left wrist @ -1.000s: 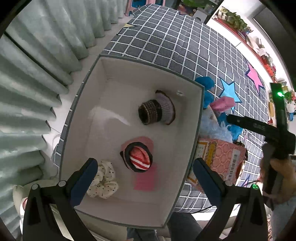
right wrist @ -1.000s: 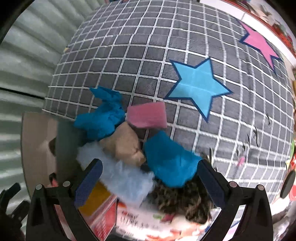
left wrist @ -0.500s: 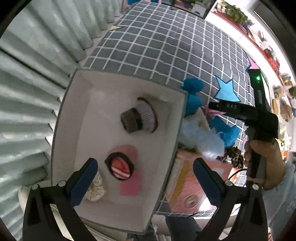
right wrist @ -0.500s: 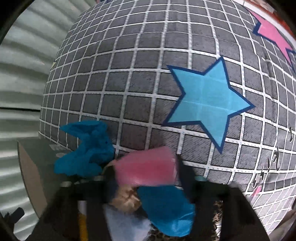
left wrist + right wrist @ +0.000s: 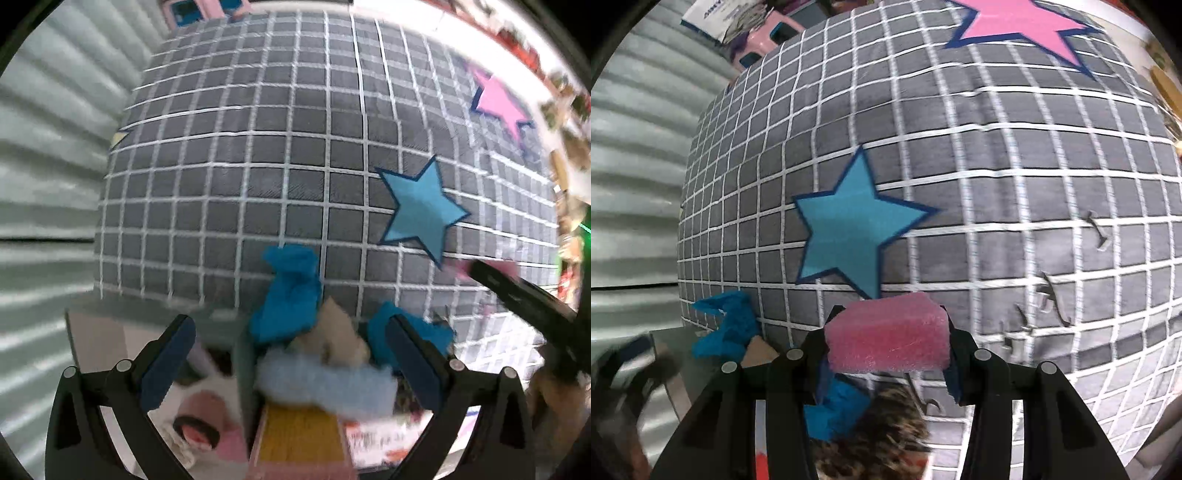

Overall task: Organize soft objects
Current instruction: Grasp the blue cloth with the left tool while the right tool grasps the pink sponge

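My right gripper (image 5: 888, 345) is shut on a pink sponge block (image 5: 888, 339) and holds it above the checked bed cover. Below it lie a blue cloth (image 5: 727, 328), a tan piece (image 5: 759, 352) and a leopard-print item (image 5: 875, 432). My left gripper (image 5: 291, 354) is open and empty above the pile: blue cloth (image 5: 288, 302), tan piece (image 5: 336, 336), light blue fluffy item (image 5: 325, 384). The white box (image 5: 96, 339) sits at lower left with a red-striped roll (image 5: 197, 435) inside. The right gripper's dark body (image 5: 524, 302) shows at the right of the left wrist view.
The grey checked cover (image 5: 258, 166) bears a blue star (image 5: 421, 210) and a pink star (image 5: 498, 103). A pleated curtain (image 5: 44, 147) runs along the left. A pink and yellow package (image 5: 303, 443) lies under the pile.
My right gripper closed on the pink sponge and lifted it off the pile. My left gripper swung from above the box toward the pile and the bed.
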### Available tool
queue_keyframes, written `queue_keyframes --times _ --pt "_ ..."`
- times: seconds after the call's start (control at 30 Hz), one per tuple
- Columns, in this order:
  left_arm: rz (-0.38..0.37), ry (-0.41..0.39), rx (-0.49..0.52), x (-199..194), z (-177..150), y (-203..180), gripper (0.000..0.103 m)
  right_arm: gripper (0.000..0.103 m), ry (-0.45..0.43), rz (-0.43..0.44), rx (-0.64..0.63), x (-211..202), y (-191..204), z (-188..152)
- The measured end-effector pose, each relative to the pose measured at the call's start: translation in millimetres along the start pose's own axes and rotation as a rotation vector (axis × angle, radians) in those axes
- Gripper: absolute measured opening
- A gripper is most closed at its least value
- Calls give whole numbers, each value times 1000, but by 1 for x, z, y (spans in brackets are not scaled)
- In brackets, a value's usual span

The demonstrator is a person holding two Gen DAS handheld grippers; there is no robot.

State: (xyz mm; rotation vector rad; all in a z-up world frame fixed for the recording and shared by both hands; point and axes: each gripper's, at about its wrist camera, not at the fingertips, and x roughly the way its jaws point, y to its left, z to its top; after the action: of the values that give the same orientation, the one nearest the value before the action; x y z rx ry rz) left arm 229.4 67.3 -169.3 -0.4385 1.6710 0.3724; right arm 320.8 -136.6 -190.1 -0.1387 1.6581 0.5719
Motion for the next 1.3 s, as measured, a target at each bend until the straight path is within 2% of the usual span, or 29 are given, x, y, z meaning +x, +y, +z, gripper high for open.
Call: queue_keyframes --times 0.13,0.27,0.43,0.5,0.53,0.6,0.7,0.9,1.0,1.1,1.3 --pt "33 120 19 42 24 -11 103 49 -9 42 9 -19 -14 -7" --pt "53 255 9 82 32 -12 99 49 -26 79 6 -37 -22 -13" --pt "84 345 -8 108 31 -7 91 49 -34 111 1 -46 -23 -19" --pt "70 368 -8 112 28 -7 69 49 -34 121 0 -49 -24 -22" --pt "57 374 -10 113 28 -8 62 49 -35 125 0 -51 -26 -23" --pt "34 359 -14 111 26 -9 34 49 -35 132 0 -53 -26 -25" --pt "15 281 -16 95 31 -17 21 49 -34 139 -7 -55 -25 -29" --pt "-6 78 7 38 24 -23 21 49 -39 132 -22 -60 -24 -37" --pt "-8 0 35 7 14 -30 21 49 -43 122 -30 -63 -22 -40" --pt "-15 -64 61 -21 -1 -39 21 49 -45 107 -42 -66 -19 -44" --pt "-64 -130 93 -57 -18 -54 21 49 -56 74 -66 -72 -14 -51"
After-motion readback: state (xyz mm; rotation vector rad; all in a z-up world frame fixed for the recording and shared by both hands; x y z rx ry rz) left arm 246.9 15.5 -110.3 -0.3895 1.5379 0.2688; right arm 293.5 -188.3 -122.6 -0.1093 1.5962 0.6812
